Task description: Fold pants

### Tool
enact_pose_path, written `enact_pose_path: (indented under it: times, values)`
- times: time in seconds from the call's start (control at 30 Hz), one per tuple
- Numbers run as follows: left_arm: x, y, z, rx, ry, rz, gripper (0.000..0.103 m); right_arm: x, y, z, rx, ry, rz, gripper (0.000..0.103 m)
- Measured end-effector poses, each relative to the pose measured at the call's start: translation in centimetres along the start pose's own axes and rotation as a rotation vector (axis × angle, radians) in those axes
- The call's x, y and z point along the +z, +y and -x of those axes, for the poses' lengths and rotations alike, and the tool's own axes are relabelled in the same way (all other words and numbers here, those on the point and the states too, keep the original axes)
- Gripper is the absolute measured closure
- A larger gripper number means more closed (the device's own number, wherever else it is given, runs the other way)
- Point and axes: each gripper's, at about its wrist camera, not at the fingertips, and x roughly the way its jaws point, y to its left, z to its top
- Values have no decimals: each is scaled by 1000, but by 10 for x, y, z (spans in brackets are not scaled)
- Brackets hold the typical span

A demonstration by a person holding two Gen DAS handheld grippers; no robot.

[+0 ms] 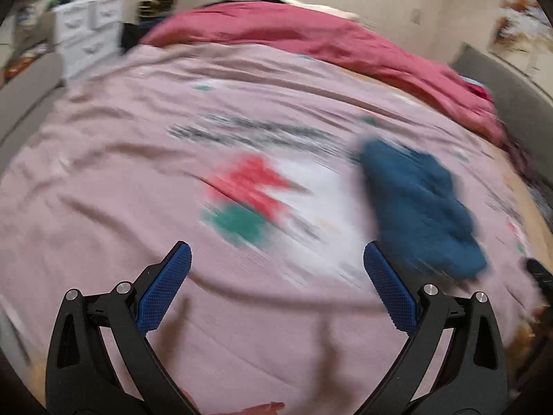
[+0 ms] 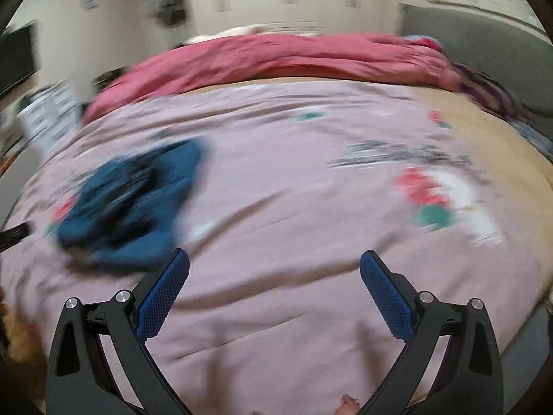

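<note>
Dark blue pants lie in a bunched heap on the pink printed bedspread, blurred by motion. In the left wrist view they sit ahead and to the right of my left gripper, which stands open over bare bedspread with nothing between its blue pads. In the right wrist view the pants lie ahead and to the left, their near edge close to the left pad. My right gripper is open and holds nothing. A dark tip of the other gripper shows at the left edge.
A crimson duvet is piled along the far side of the bed. A grey headboard stands at the right. White drawers stand beyond the bed's far left corner. Toes show at the bottom edge.
</note>
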Motion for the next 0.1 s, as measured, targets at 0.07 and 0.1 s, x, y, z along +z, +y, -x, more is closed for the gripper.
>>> enact_pose_path:
  times: [0.07, 0.1]
  values:
    - [25, 31, -19, 96, 4, 41, 9, 23, -56, -18, -98, 5, -77, 4]
    - [34, 44, -28, 141, 9, 55, 9, 30, -72, -25, -122, 24, -101, 4]
